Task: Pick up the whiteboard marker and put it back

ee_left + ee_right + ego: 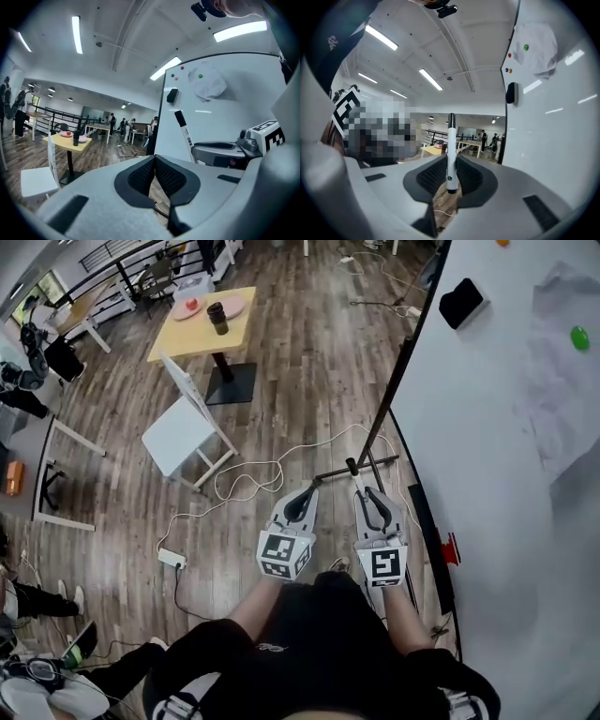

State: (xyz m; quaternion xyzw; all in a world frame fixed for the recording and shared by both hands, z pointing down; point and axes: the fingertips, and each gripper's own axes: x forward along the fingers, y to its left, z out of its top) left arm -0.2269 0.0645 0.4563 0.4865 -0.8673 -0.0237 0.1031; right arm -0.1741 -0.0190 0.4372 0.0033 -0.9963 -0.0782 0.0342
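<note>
In the lower middle of the head view, the two grippers sit side by side, close to the person's body. The big whiteboard [506,474] fills the right side of that view.

The right gripper [367,495] is squeezing the whiteboard marker [451,150]. In the right gripper view the marker stands straight up in the middle of the frame, between the two dark pads. Its black cap points up. The pads hold it near its bottom end, so most of it sticks up above them.

The left gripper [154,164] has its jaws pressed together with nothing between them. In its view the marker shows at the right of the middle, tilted, in front of the white board.

The marker looks light and stiff. It is smooth, round plastic, so I think it could slip or turn in the pads. It could also roll away if it is set down on a flat spot. A hold nearer its middle would keep it from tipping.

A black eraser [461,302] sticks to the board at the upper right of the head view. A dark ledge [427,531] runs along the board's bottom edge, just right of the right gripper. I think the marker may go there.
</note>
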